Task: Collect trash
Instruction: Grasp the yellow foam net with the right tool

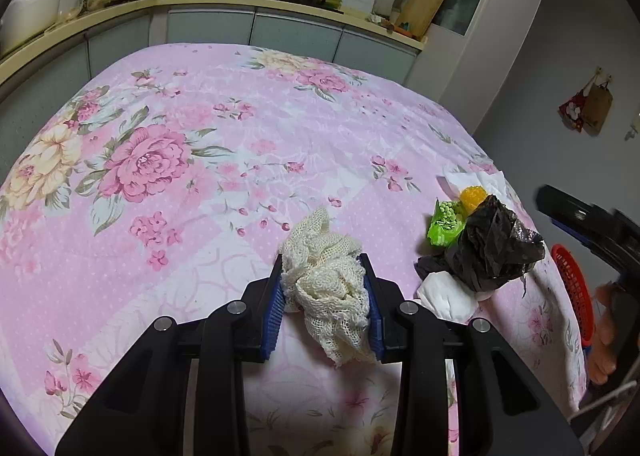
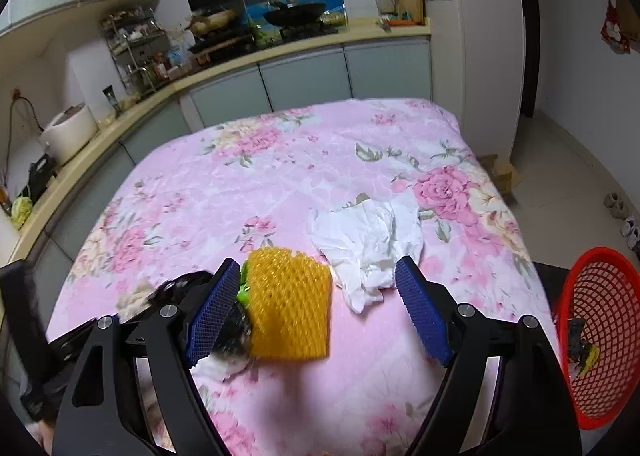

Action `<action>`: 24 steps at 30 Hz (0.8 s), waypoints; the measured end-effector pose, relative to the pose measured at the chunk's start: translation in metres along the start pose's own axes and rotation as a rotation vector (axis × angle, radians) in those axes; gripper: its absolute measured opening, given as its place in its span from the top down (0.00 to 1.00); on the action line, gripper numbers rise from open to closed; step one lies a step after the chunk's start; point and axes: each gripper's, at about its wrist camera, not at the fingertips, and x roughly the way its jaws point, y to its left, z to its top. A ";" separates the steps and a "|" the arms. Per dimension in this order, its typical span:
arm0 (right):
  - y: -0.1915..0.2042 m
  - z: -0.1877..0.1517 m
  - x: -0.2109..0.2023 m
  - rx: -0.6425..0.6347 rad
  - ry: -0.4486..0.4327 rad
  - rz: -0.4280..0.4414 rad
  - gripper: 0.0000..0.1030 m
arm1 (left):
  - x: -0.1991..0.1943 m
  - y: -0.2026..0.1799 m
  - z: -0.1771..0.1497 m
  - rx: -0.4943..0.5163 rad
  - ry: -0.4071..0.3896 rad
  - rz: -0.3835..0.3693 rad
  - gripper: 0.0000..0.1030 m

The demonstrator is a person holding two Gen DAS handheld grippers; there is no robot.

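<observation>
Netting, cream and crumpled (image 1: 326,280), sits clamped in your left gripper (image 1: 325,296) above the pink flowered cloth (image 1: 200,144), a sight only the left wrist view gives you, along with the black bag (image 1: 496,248) and green scrap (image 1: 446,222) heaped at the cloth's right edge. Your right gripper (image 2: 316,308) hangs spread wide with nothing held, the yellow foam net (image 2: 290,304) between its fingers and white tissue (image 2: 368,240) just beyond, and only its view shows the red basket (image 2: 612,336) at the right with dark trash inside. No writing is readable; a kitchen counter (image 2: 280,56) with a wok (image 2: 296,12) runs along the far side.
</observation>
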 end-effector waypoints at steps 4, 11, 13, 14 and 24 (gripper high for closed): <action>0.005 -0.003 0.024 -0.013 0.076 0.048 0.25 | 0.001 0.001 0.000 -0.006 0.007 -0.005 0.68; 0.002 -0.015 0.042 0.027 0.160 0.126 0.39 | 0.001 0.001 0.000 -0.007 0.008 -0.007 0.68; 0.001 -0.017 0.043 0.027 0.173 0.138 0.53 | 0.001 0.000 0.000 -0.006 0.008 -0.006 0.68; 0.001 -0.017 0.043 0.025 0.175 0.139 0.55 | 0.001 0.000 -0.001 -0.007 0.008 -0.007 0.68; -0.008 -0.020 0.001 0.027 0.090 0.146 0.67 | 0.001 0.000 -0.001 -0.003 0.003 -0.001 0.68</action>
